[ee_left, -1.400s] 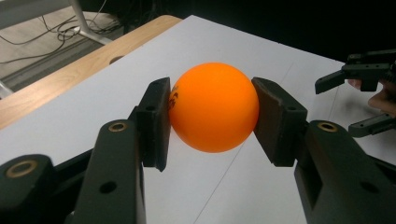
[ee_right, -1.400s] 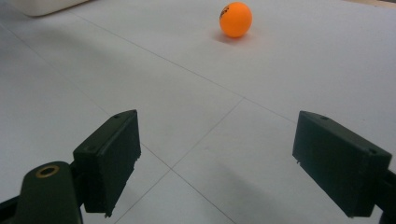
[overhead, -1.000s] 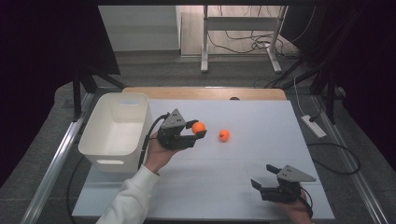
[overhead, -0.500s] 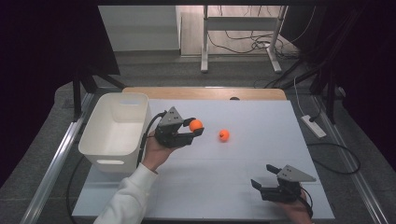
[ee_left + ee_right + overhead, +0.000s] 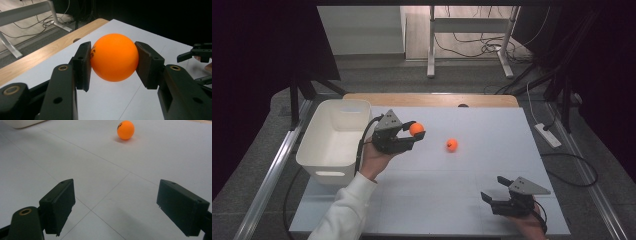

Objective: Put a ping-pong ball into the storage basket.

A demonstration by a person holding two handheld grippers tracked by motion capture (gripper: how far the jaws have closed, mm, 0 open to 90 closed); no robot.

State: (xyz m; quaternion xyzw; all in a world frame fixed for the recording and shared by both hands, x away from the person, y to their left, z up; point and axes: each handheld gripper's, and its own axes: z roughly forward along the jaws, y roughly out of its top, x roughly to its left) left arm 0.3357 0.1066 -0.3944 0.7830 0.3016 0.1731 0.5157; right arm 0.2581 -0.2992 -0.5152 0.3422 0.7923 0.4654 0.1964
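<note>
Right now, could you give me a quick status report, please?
Left gripper shut on orange ball, beside white bin. Right gripper open, empty. Second ball on table; nothing in the way.

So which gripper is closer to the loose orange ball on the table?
Left. The left gripper, clamping its own ball, sits just beside the loose ball; the right gripper waits open at the table's near edge.
</note>
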